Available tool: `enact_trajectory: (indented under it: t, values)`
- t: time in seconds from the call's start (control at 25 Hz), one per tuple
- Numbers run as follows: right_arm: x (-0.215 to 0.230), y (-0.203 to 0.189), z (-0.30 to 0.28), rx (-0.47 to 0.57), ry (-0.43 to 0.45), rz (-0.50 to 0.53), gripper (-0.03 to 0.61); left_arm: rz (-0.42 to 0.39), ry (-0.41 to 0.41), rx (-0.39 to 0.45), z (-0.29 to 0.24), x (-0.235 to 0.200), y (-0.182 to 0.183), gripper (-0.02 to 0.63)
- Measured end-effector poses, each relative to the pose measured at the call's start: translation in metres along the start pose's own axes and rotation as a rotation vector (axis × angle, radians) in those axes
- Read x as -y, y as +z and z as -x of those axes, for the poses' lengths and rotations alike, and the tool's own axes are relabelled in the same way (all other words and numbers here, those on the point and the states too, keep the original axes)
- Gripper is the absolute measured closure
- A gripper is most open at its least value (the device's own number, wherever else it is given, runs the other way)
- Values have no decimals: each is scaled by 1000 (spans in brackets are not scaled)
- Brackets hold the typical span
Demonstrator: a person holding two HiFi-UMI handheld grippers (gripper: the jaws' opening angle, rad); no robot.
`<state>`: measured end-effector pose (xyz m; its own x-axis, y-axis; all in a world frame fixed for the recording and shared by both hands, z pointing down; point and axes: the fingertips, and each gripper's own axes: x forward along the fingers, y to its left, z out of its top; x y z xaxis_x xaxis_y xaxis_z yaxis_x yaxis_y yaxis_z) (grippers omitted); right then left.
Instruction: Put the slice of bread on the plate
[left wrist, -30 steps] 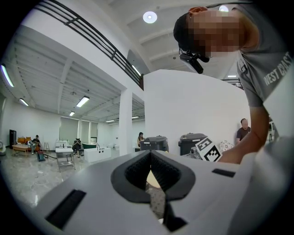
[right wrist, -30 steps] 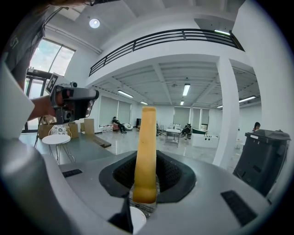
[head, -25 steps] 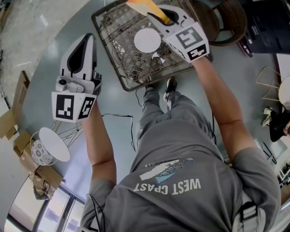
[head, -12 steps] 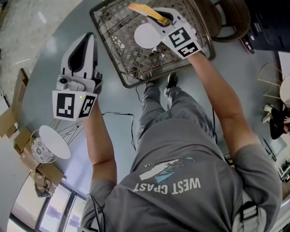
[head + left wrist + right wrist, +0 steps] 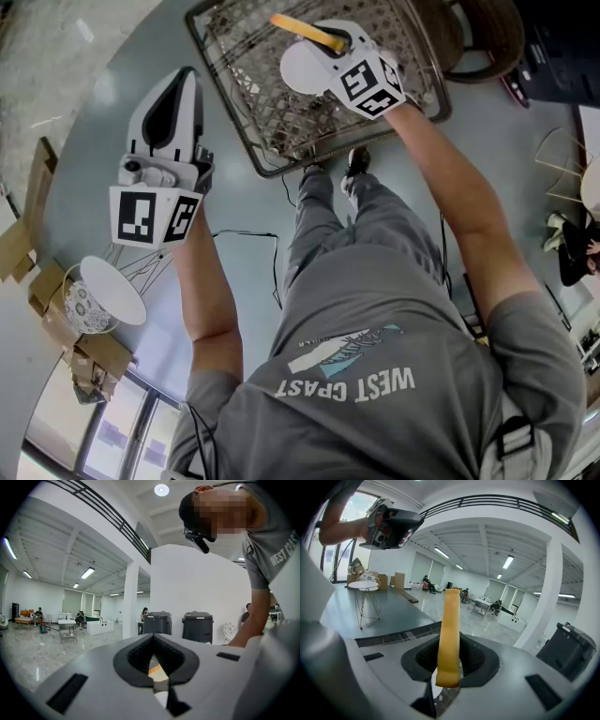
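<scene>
A yellow-crusted slice of bread point(image 5: 305, 30) stands on edge between the jaws of my right gripper point(image 5: 333, 39), which is shut on it. In the right gripper view the slice point(image 5: 449, 634) rises upright from the dark pads. It hangs just above a round white plate point(image 5: 298, 71) that lies on a woven wicker table point(image 5: 239, 56). My left gripper point(image 5: 183, 80) hovers off the table's left side, over the floor. Its jaws point(image 5: 153, 667) are shut with nothing in them.
A small white round side table point(image 5: 112, 295) and cardboard boxes point(image 5: 28, 253) stand at the lower left. A thin cable point(image 5: 253, 239) runs over the grey floor by the person's feet. A dark chair point(image 5: 478, 37) sits right of the wicker table.
My right gripper has sunk toward the plate with the bread and rolled, so its marker cube now faces differently. The left gripper has hardly shifted.
</scene>
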<state>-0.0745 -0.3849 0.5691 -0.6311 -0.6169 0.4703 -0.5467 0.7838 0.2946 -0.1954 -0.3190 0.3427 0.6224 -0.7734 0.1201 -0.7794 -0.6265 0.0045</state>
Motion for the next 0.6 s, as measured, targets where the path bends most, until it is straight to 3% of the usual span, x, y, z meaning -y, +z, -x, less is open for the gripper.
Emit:
enact_trajectory:
  t: [0.6]
  values:
    - [-37,-53,-35,-115,35,178,489,24,2,-31,4,-12,-19,606]
